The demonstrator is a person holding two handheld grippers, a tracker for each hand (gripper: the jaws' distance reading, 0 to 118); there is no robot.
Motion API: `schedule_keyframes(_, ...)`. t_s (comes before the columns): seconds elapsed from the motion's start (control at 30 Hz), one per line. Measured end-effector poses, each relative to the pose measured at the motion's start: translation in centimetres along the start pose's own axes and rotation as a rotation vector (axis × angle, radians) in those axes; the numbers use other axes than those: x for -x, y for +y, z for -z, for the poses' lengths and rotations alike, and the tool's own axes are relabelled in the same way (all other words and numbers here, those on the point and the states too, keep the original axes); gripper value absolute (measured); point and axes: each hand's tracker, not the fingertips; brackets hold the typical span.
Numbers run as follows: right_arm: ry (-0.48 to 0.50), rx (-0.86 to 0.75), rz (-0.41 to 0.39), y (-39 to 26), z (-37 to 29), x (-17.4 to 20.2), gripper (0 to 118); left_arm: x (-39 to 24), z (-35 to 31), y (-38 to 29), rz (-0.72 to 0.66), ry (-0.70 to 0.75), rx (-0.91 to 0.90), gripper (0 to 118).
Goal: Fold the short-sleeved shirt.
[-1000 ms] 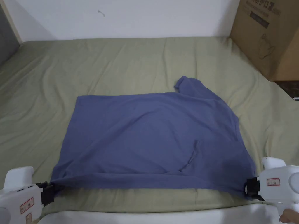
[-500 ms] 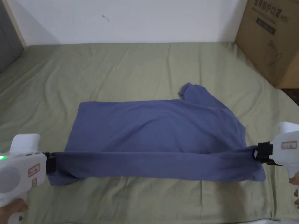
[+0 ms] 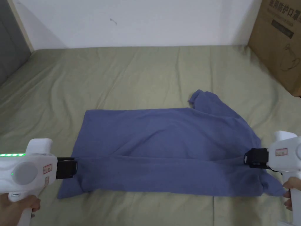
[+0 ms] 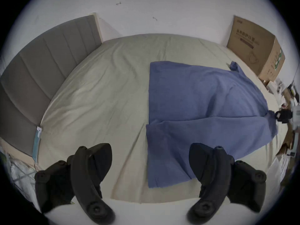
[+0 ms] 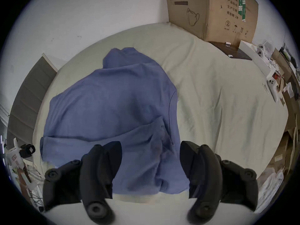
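On the creased olive bedsheet (image 3: 141, 76) lies a soft blue shirt (image 3: 164, 141), half-folded.

White wall (image 3: 147, 23), olive-sheeted bed (image 3: 132, 76), grey, seemingly padded headboard (image 4: 40, 63), cardboard box (image 3: 279, 44)

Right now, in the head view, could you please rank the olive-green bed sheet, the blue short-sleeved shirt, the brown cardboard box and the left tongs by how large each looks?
1. Olive-green bed sheet
2. Blue short-sleeved shirt
3 and 4. Brown cardboard box and left tongs, unranked: the frame cuts the box off, and the tongs' white body is nearest the camera.
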Motion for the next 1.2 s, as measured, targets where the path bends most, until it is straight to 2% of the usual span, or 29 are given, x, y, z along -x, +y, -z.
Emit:
schedule_keyframes(0.03,0.006,-0.019,-0.009,-0.5,-1.0,-0.1,63,0.2,-0.8,-0.4,-0.021,-0.015,-0.015,92)
schedule_keyframes(0.07,0.011,-0.031,-0.018,-1.1,-1.8,-0.2,42,0.3,-1.9,-1.1,-0.042,-0.039,-0.028,73)
schedule_keyframes(0.1,0.008,-0.048,-0.024,-1.8,-2.7,-0.2,42,0.8,-2.6,-1.8,-0.061,-0.074,-0.044,73)
schedule_keyframes(0.13,0.010,-0.062,-0.024,-2.5,-3.4,-0.2,32,0.9,-3.3,-2.5,-0.069,-0.087,-0.052,64)
schedule_keyframes(0.17,0.013,-0.067,-0.022,-3.2,-3.6,-0.7,14,0.7,-3.9,-3.5,-0.072,-0.084,-0.051,42)
schedule_keyframes(0.2,0.025,-0.075,0.010,-4.2,-4.2,-0.9,0,0.3,-4.2,-4.6,-0.071,-0.068,-0.047,12)
schedule_keyframes(0.23,0.074,-0.058,0.036,-5.1,-4.3,-1.0,0,0.4,-4.3,-5.5,-0.073,-0.060,-0.052,0)
schedule_keyframes(0.4,0.069,-0.031,0.053,-9.0,-4.2,-1.4,0,0.1,-2.9,-7.7,-0.074,-0.090,-0.005,0)
schedule_keyframes(0.43,0.079,-0.029,0.063,-9.5,-4.5,-1.2,0,0.1,-2.6,-7.6,-0.073,-0.083,-0.006,6)
schedule_keyframes(0.47,0.081,-0.018,0.068,-9.9,-4.4,-1.3,0,0.1,-2.2,-7.5,-0.074,-0.084,-0.003,28)
schedule_keyframes(0.53,0.068,-0.009,0.080,-10.4,-4.2,-1.5,0,0.5,-0.7,-6.8,-0.093,-0.090,0.021,86)
schedule_keyframes(0.57,0.064,-0.004,0.089,-10.5,-4.0,-1.9,0,0.6,0.1,-6.6,-0.099,-0.083,0.025,93)
schedule_keyframes(0.67,0.082,0.003,0.126,-11.0,-4.1,-2.6,0,0.6,2.2,-5.9,-0.107,-0.064,0.065,90)
schedule_keyframes(0.7,0.083,0.006,0.129,-10.9,-4.2,-2.6,0,0.7,2.9,-5.9,-0.108,-0.077,0.081,85)
schedule_keyframes(0.73,0.078,0.008,0.129,-11.0,-4.1,-2.7,0,0.7,3.6,-6.1,-0.107,-0.098,0.089,64)
schedule_keyframes(0.77,0.062,0.012,0.123,-11.1,-4.0,-2.8,0,0.5,4.3,-6.2,-0.104,-0.097,0.095,52)
schedule_keyframes(0.8,0.052,0.018,0.117,-11.1,-3.8,-2.9,0,0.2,4.7,-6.1,-0.066,-0.039,0.141,50)
schedule_keyframes(0.83,0.045,0.023,0.116,-11.1,-3.6,-3.2,0,0.2,4.3,-5.7,-0.067,-0.074,0.121,36)
schedule_keyframes(0.87,0.045,0.024,0.120,-11.2,-3.5,-3.4,0,0.1,3.9,-5.3,-0.025,-0.066,0.109,11)
schedule_keyframes(0.9,0.050,0.026,0.128,-11.1,-3.5,-3.5,0,-0.2,3.4,-5.1,-0.004,-0.045,0.096,4)
schedule_keyframes(1.0,0.053,0.017,0.133,-10.8,-3.9,-3.3,0,0.1,3.1,-4.7,-0.026,-0.066,0.117,4)
schedule_keyframes(1.03,0.048,0.007,0.127,-10.4,-3.9,-3.2,10,0.0,2.7,-4.8,-0.025,-0.066,0.107,4)
schedule_keyframes(1.07,0.037,-0.002,0.116,-9.8,-3.8,-3.2,36,0.0,2.4,-4.8,-0.023,-0.068,0.099,4)
schedule_keyframes(1.13,0.018,-0.010,0.110,-8.6,-3.9,-2.8,58,0.0,2.0,-4.7,-0.019,-0.076,0.097,4)
schedule_keyframes(1.17,0.015,-0.014,0.113,-7.7,-3.4,-2.9,77,-0.3,1.8,-4.8,-0.010,-0.078,0.094,4)
schedule_keyframes(1.2,0.022,-0.040,0.124,-6.7,-2.9,-3.3,89,-0.4,1.6,-4.7,0.002,-0.076,0.091,4)
